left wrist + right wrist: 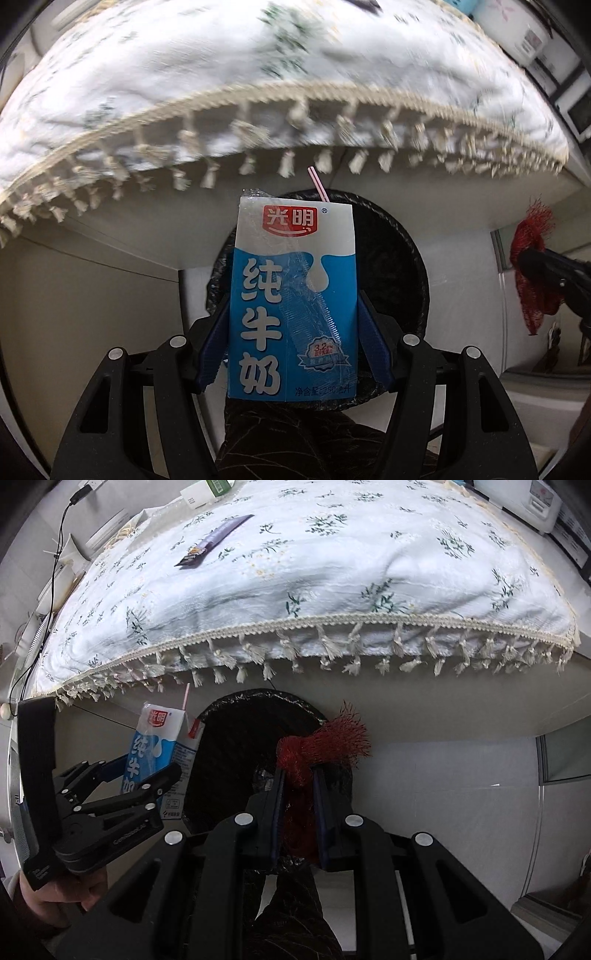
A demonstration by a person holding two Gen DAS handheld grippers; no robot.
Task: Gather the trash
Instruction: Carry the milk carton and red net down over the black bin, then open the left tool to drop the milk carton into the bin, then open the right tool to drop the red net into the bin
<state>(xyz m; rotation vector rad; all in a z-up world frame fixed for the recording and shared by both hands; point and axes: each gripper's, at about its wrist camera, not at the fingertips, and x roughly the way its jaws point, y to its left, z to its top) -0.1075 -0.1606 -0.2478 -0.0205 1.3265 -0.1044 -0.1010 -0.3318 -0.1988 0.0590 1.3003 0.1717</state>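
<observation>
Below the tablecloth fringe (295, 653), hand-held grippers over the black-lined bin (399, 258) — left (291, 314) clamping milk carton (291, 295), right (297, 797) pinching red mesh (325, 742).

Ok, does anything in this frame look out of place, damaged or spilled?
One thing: a dark snack wrapper lies on the floral tablecloth, uncollected. The milk carton in the left gripper and the red mesh net in the right gripper hang over the black-lined bin. No spill visible.
</observation>
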